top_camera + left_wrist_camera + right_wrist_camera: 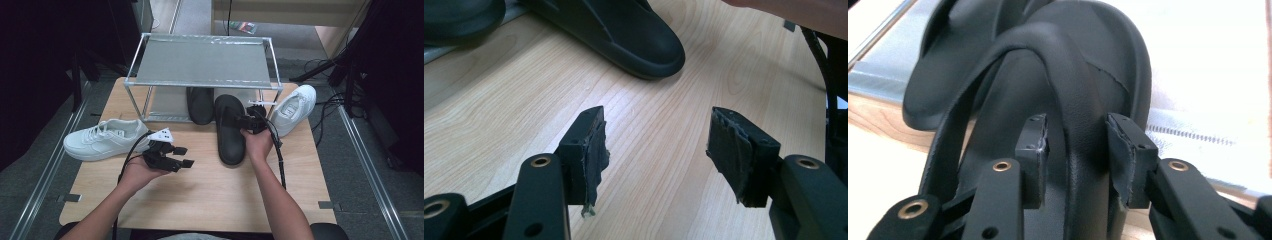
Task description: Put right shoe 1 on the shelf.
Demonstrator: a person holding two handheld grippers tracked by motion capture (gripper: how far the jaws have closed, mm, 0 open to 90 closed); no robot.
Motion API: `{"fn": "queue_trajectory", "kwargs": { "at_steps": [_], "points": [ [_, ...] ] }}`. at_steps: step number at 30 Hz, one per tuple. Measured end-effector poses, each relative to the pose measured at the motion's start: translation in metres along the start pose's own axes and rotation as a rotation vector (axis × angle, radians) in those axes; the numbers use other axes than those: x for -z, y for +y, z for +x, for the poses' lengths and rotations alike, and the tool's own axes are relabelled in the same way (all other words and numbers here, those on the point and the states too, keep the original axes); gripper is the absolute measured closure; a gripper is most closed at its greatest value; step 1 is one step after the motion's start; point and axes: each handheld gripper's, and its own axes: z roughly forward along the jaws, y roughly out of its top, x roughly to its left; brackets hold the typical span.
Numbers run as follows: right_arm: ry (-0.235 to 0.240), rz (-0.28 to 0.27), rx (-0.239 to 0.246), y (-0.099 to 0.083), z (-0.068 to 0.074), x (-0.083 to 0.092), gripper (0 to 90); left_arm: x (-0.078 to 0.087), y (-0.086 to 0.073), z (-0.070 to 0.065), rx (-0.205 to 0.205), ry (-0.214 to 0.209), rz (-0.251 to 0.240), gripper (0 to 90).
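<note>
A black slipper (229, 135) lies on the wooden table (200, 195) with its toe toward the rack. My right gripper (250, 120) reaches over it from the right. In the right gripper view the jaws (1078, 150) stand on either side of the slipper's strap (1048, 55), close to it and slightly apart from it, so the gripper is open around the strap. My left gripper (184, 156) rests open in the hand at the table's left middle, with only bare wood between its pads (594, 150). The slipper's heel (624, 35) lies ahead of it.
A second black slipper (200, 105) sits under the metal rack (200, 62) at the back of the table. One white sneaker (102, 139) lies at the left edge and another (295, 107) at the back right. Cables trail from both grippers.
</note>
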Motion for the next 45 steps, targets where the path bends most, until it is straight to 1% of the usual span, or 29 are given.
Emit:
{"fn": "queue_trajectory", "kwargs": {
  "at_steps": [1, 6, 7, 11, 14, 15, 17, 19, 21, 22, 23, 24, 25, 27, 30, 31, 32, 33, 35, 37, 39, 40, 41, 44, 45],
  "points": [
    [-0.003, -0.014, 0.021, -0.001, 0.0, 0.002, 62.6, 0.0, 0.0, 0.0, 0.0, 0.001, 0.0, 41.0],
    [0.002, -0.022, 0.039, -0.003, 0.002, 0.013, 60.6, -0.002, 0.002, 0.0, -0.005, -0.005, 0.004, 40.9],
    [0.008, -0.028, 0.044, -0.004, 0.002, 0.016, 61.0, -0.003, 0.003, 0.0, -0.006, -0.005, 0.009, 40.8],
    [0.034, -0.022, 0.058, -0.011, 0.004, 0.027, 60.3, -0.005, 0.005, 0.002, -0.004, -0.014, 0.02, 40.7],
    [0.048, -0.02, 0.083, -0.017, 0.006, 0.034, 59.6, -0.006, 0.006, 0.004, 0.011, -0.02, 0.029, 41.2],
    [0.059, -0.021, 0.087, -0.019, 0.007, 0.037, 59.8, -0.007, 0.007, 0.006, 0.018, -0.021, 0.032, 41.2],
    [0.096, -0.021, 0.082, -0.024, 0.009, 0.044, 59.5, -0.007, 0.008, 0.008, 0.025, -0.021, 0.027, 41.4],
    [0.112, -0.024, 0.085, -0.027, 0.01, 0.049, 59.1, -0.007, 0.01, 0.01, 0.024, -0.021, 0.024, 41.6],
    [0.13, -0.03, 0.106, -0.031, 0.013, 0.057, 58.8, -0.007, 0.012, 0.012, 0.027, -0.024, 0.02, 41.8],
    [0.143, -0.028, 0.113, -0.033, 0.014, 0.061, 58.8, -0.007, 0.014, 0.013, 0.025, -0.024, 0.03, 42.2],
    [0.161, -0.031, 0.118, -0.035, 0.015, 0.064, 58.9, -0.008, 0.016, 0.013, 0.016, -0.018, 0.042, 42.2],
    [0.173, -0.034, 0.121, -0.037, 0.016, 0.067, 58.9, -0.008, 0.018, 0.014, 0.006, -0.013, 0.044, 42.4],
    [0.178, -0.04, 0.137, -0.04, 0.017, 0.07, 59.0, -0.008, 0.02, 0.015, 0.0, -0.013, 0.042, 42.6],
    [0.196, -0.049, 0.161, -0.046, 0.018, 0.074, 58.8, -0.008, 0.023, 0.017, 0.001, -0.012, 0.04, 42.7],
    [0.218, -0.053, 0.174, -0.057, 0.021, 0.08, 57.3, -0.009, 0.028, 0.022, 0.006, -0.016, 0.038, 42.6],
    [0.22, -0.054, 0.178, -0.059, 0.021, 0.082, 57.0, -0.009, 0.029, 0.023, 0.008, -0.019, 0.044, 42.6],
    [0.224, -0.054, 0.183, -0.063, 0.022, 0.083, 55.7, -0.011, 0.03, 0.025, 0.01, -0.031, 0.051, 42.5],
    [0.225, -0.045, 0.185, -0.067, 0.023, 0.084, 54.7, -0.012, 0.031, 0.027, 0.014, -0.034, 0.064, 42.6],
    [0.233, -0.041, 0.199, -0.074, 0.024, 0.086, 54.5, -0.014, 0.034, 0.028, 0.012, -0.035, 0.064, 42.7],
    [0.237, -0.042, 0.202, -0.08, 0.025, 0.089, 54.5, -0.015, 0.038, 0.029, -0.005, -0.035, 0.065, 43.0],
    [0.241, -0.036, 0.188, -0.084, 0.026, 0.092, 54.5, -0.015, 0.043, 0.03, -0.02, -0.035, 0.059, 43.3],
    [0.242, -0.041, 0.191, -0.086, 0.025, 0.093, 54.5, -0.015, 0.047, 0.032, -0.03, -0.033, 0.062, 43.7],
    [0.24, -0.044, 0.189, -0.087, 0.026, 0.094, 54.5, -0.016, 0.05, 0.032, -0.028, -0.033, 0.061, 44.0],
    [0.232, -0.044, 0.2, -0.09, 0.027, 0.096, 54.5, -0.017, 0.062, 0.036, -0.047, -0.044, 0.073, 47.1],
    [0.231, -0.043, 0.202, -0.091, 0.027, 0.096, 54.5, -0.017, 0.066, 0.036, -0.054, -0.048, 0.066, 48.5]
  ]
}}
